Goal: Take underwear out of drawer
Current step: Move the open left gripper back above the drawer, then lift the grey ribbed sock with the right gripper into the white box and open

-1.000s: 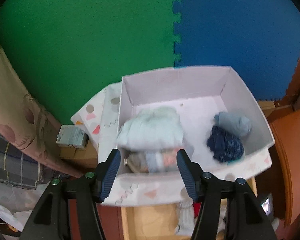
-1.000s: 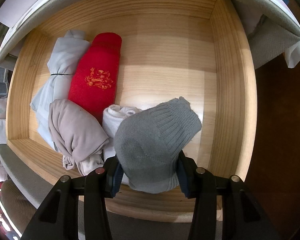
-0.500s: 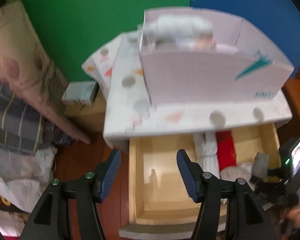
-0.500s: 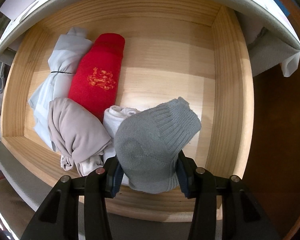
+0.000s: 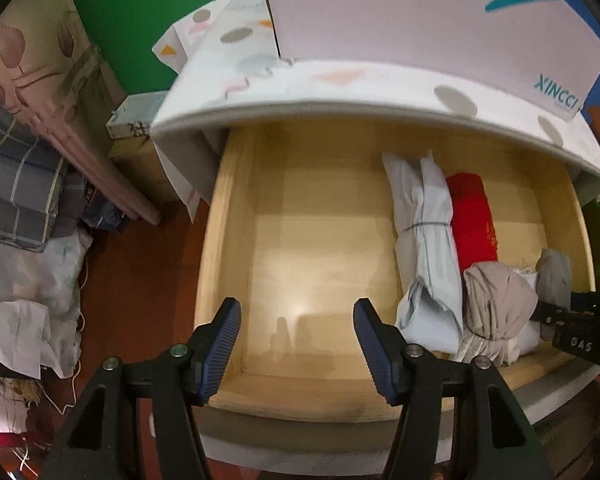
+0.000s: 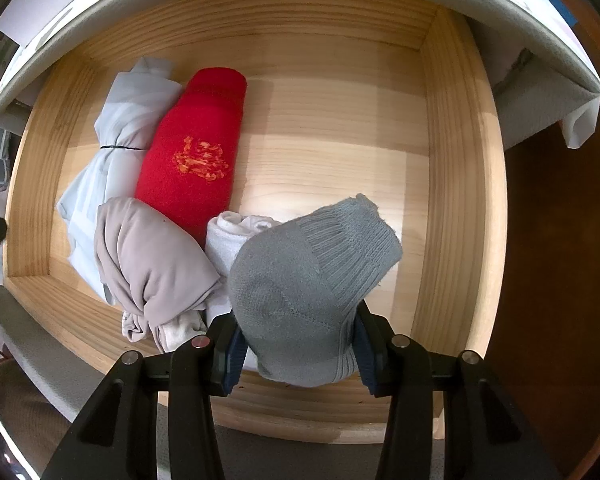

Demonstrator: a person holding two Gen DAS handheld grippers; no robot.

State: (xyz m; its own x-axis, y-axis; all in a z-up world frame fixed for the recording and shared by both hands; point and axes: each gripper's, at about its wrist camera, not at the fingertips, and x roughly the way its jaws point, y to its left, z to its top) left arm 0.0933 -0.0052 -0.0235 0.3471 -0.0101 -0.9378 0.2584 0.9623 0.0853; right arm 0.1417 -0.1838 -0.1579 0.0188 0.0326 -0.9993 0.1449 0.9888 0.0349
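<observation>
An open wooden drawer (image 5: 236, 208) (image 6: 456, 152) holds rolled clothes on its right side: a pale blue-grey bundle (image 5: 424, 236) (image 6: 116, 136), a red roll (image 5: 472, 220) (image 6: 196, 144), a beige roll (image 5: 496, 304) (image 6: 152, 264) and a white piece (image 6: 236, 236). My right gripper (image 6: 298, 344) points down into the drawer and is shut on a grey sock (image 6: 308, 280) (image 5: 554, 276). My left gripper (image 5: 298, 344) hangs open over the bare left half of the drawer, with nothing between its fingers.
A white box (image 5: 420, 12) stands on the patterned top (image 5: 340, 88) above the drawer. Left of the drawer lie a cardboard box (image 5: 136, 144), folded bedding (image 5: 24, 184) and loose cloth (image 5: 28, 300) on the floor. Green wall (image 5: 140, 8) behind.
My left gripper has dropped from above the white box down to the drawer's front left, still open. The right gripper has stayed put with the grey sock in it.
</observation>
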